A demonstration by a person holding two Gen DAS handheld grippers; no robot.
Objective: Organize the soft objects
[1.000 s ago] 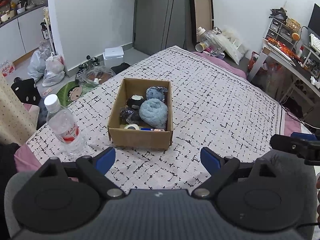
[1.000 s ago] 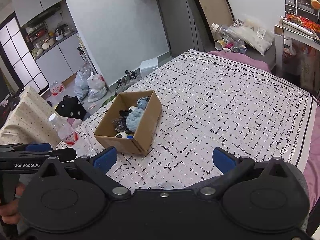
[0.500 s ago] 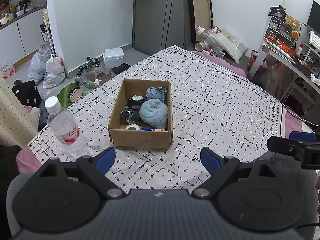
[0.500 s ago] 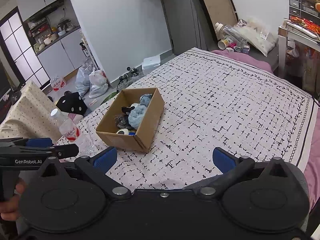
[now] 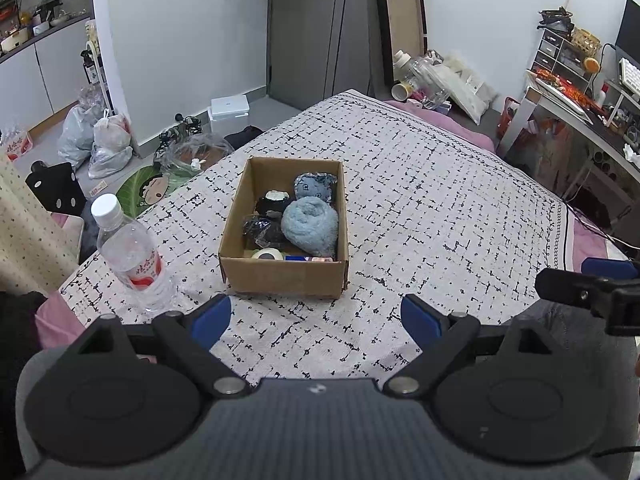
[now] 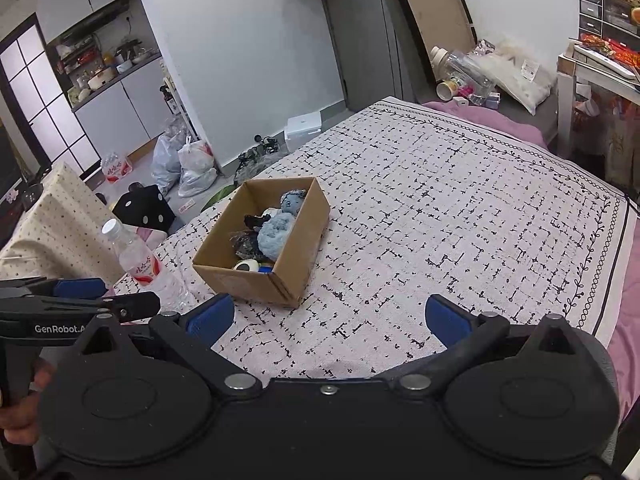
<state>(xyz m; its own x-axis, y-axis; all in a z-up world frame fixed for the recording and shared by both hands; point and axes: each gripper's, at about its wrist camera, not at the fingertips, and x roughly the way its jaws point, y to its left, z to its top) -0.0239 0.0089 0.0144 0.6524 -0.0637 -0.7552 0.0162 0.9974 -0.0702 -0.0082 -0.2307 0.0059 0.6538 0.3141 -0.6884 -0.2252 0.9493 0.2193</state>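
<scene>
One bed (image 5: 460, 208) is filling both views, its white blanket carrying a black dash pattern over a pink sheet. One open cardboard box (image 5: 280, 278) is sitting on it, toward eleven o'clock of the left gripper (image 5: 316, 316) in the left wrist view and at about ten o'clock of the right gripper (image 6: 326, 318) in the right wrist view.

Inside the box, the soft things are lying packed together: one fluffy light-blue bundle (image 5: 310, 226) taking up the near-right part, one blue plush face (image 5: 314, 186) at its twelve o'clock against the far wall, one black-and-white plush piece (image 5: 272, 200) at its ten o'clock, and one dark crinkled item (image 5: 258, 228) at its nine o'clock. One roll of tape (image 5: 266, 255) is resting against the near wall.

One clear water bottle (image 5: 132, 256) with a white cap and red label is standing upright at nine o'clock of the box, just apart from it.

Both tongs are hovering above the bare blanket, short of the box, with their blue pads spread wide and nothing between them.
</scene>
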